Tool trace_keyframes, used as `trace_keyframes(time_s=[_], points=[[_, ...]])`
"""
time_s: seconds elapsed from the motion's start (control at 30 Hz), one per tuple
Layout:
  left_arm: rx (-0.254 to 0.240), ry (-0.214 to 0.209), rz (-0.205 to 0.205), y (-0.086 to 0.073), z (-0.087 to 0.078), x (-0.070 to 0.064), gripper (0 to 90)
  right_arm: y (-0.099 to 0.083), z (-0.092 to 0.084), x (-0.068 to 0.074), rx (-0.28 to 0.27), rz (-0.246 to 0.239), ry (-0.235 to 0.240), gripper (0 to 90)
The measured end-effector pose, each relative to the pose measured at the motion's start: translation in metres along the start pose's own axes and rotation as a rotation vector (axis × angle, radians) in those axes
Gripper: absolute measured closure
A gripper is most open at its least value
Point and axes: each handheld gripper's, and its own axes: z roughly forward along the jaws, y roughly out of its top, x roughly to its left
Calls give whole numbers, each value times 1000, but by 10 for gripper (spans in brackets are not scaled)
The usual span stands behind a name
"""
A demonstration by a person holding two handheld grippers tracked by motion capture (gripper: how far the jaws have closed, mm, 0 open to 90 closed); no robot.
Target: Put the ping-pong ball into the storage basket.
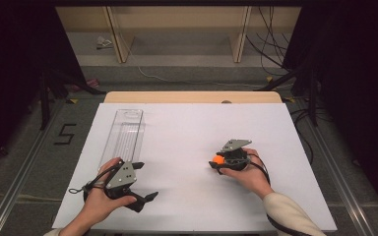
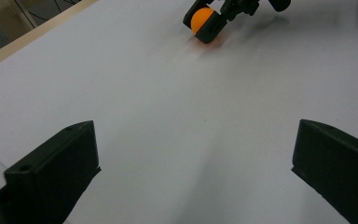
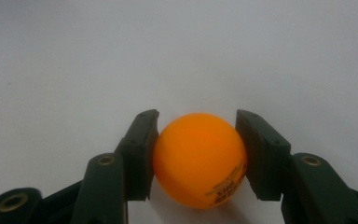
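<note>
Right gripper view has my right jaws pinched on the orange ball [image 3: 199, 158], resting on the tabletop [image 1: 187, 132]. My left jaws gape empty beside the clear tube [image 1: 124, 135]. Grasp looks done; next, I judge, a lift toward that tube.

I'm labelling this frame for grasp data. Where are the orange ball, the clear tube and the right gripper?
Orange ball [image 3: 198, 158]: right gripper view, middle of its front face.
Clear tube [image 1: 124, 135]: high view, midway along its wall.
Right gripper [image 1: 218, 161]: high view, between its fingertips, shut on the ball.
</note>
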Motion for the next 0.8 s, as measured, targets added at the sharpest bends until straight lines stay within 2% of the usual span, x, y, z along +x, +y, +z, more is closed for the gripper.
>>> trace_keyframes(time_s=[0.47,0.8], points=[[2,-2,2,0,0,0,0,8,-9,1,-47,-4,-17,512],[2,-1,2,0,0,0,0,11,-13,0,-54,-11,-34,512]])
